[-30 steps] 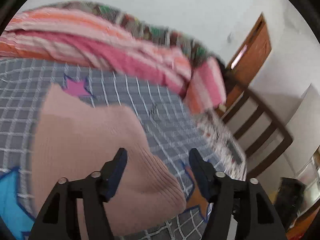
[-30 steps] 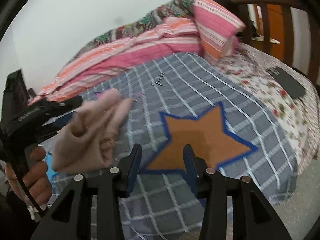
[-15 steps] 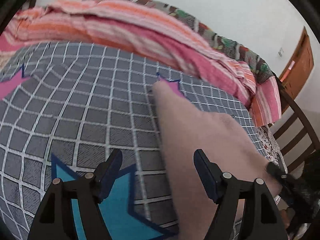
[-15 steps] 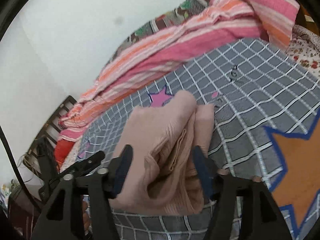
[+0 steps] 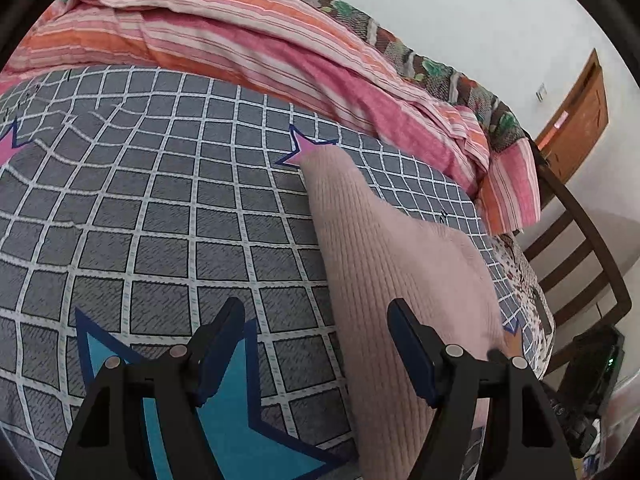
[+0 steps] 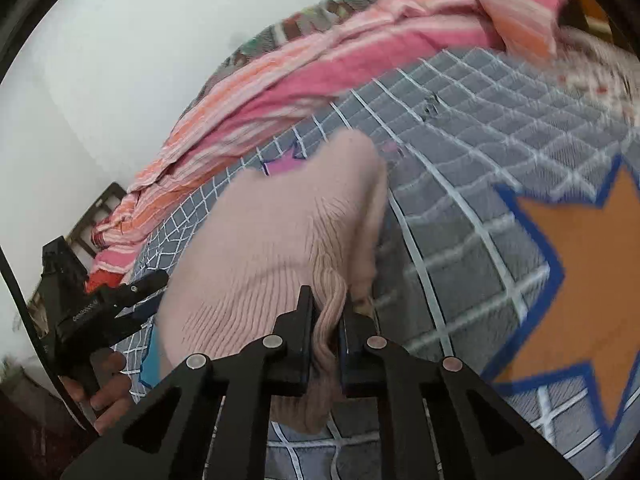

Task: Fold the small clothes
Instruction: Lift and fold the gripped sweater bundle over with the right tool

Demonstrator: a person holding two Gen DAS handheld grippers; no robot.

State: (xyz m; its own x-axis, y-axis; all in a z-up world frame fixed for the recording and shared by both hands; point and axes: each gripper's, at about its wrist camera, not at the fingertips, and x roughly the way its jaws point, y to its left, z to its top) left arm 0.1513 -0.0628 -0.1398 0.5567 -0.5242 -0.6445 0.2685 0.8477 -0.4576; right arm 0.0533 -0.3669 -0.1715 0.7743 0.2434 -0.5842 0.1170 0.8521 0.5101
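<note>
A pale pink ribbed knit garment (image 5: 396, 264) lies on the grey checked bedspread (image 5: 168, 208), its far tip on a small pink star. My left gripper (image 5: 316, 344) is open and empty; its right finger rests over the garment's near part. In the right wrist view my right gripper (image 6: 326, 320) is shut on a bunched ribbed edge of the garment (image 6: 280, 240). The left gripper (image 6: 132, 300) also shows there, at the left beside the cloth, held by a hand.
A striped pink and orange blanket (image 5: 280, 52) is heaped along the back of the bed. A blue star (image 5: 224, 412) and an orange star (image 6: 580, 272) mark the bedspread. A dark wooden chair (image 5: 576, 248) and a door (image 5: 576, 120) stand to the right.
My right gripper has moved onto the garment and shut on its ribbed edge. My left gripper has let the garment go and swung left, staying open.
</note>
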